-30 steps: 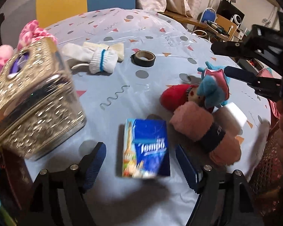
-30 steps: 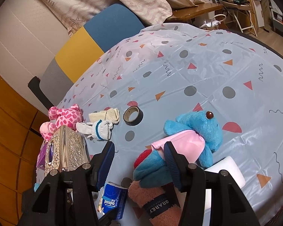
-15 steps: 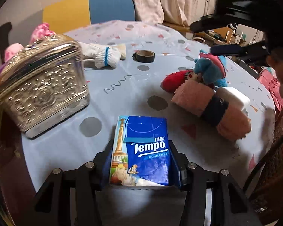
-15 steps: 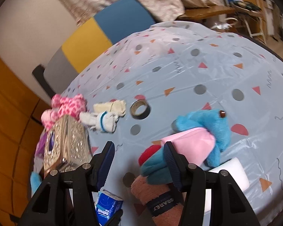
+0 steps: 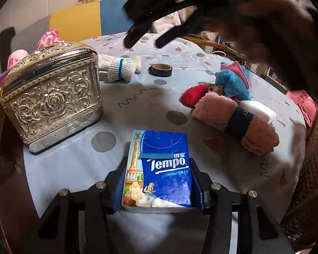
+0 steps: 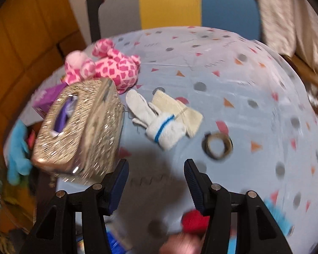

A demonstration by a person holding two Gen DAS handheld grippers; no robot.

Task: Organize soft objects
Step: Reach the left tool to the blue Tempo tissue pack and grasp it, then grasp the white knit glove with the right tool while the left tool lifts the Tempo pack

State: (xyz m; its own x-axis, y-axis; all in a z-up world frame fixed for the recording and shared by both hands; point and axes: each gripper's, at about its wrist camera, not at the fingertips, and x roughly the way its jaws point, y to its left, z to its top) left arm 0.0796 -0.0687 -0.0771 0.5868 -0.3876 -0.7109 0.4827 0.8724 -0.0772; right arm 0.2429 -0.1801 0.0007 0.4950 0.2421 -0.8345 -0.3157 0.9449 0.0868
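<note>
My left gripper (image 5: pixel 159 182) is shut on a blue Tempo tissue pack (image 5: pixel 159 169) at the near edge of the round table (image 5: pixel 137 110). A rolled pink towel (image 5: pixel 233 120) with a dark band, a white sponge (image 5: pixel 258 109) and a blue plush toy (image 5: pixel 233 80) lie to its right. My right gripper (image 6: pixel 155 182) is open and empty, above the table, facing white gloves (image 6: pixel 159 122) and a pink spotted plush (image 6: pixel 108 67). It also shows blurred at the top of the left wrist view (image 5: pixel 156 31).
An ornate silver tissue box (image 5: pixel 50 95) stands at the left; it also shows in the right wrist view (image 6: pixel 80 131). A tape roll (image 5: pixel 160 69) lies mid-table. A chair (image 6: pixel 180 8) stands behind the table. A woven basket (image 5: pixel 307 180) is at the right edge.
My left gripper has closed on the tissue pack. My right gripper has swung left from above the blue plush toward the gloves and the tissue box.
</note>
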